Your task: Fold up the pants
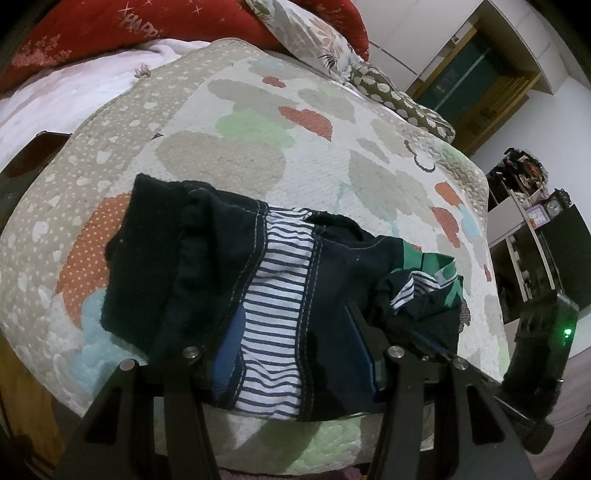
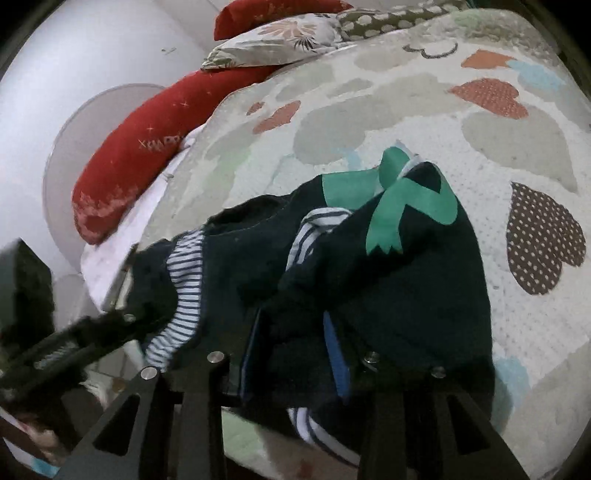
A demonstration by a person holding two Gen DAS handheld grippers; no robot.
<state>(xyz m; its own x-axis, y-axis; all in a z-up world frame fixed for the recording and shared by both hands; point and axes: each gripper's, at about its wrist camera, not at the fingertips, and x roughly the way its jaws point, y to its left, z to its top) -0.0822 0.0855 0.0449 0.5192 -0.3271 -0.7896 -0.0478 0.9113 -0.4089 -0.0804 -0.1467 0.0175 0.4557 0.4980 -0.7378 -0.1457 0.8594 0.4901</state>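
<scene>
Two claws are seen at the near bed edge. Dark pants (image 1: 207, 273) with striped lining are bunched between the left claw's (image 1: 291, 354) fingers; whether it is clamped cannot be told. The right claw (image 2: 295, 354), jaws parted, straddles folds. A heart-patterned quilt (image 1: 258, 122) lies beyond.

Bed (image 1: 332, 155) with heart-print quilt; pants (image 1: 229, 280) lay bunched just ahead of grippers, pillows (image 1: 314, 33) far beyond at head.
</scene>
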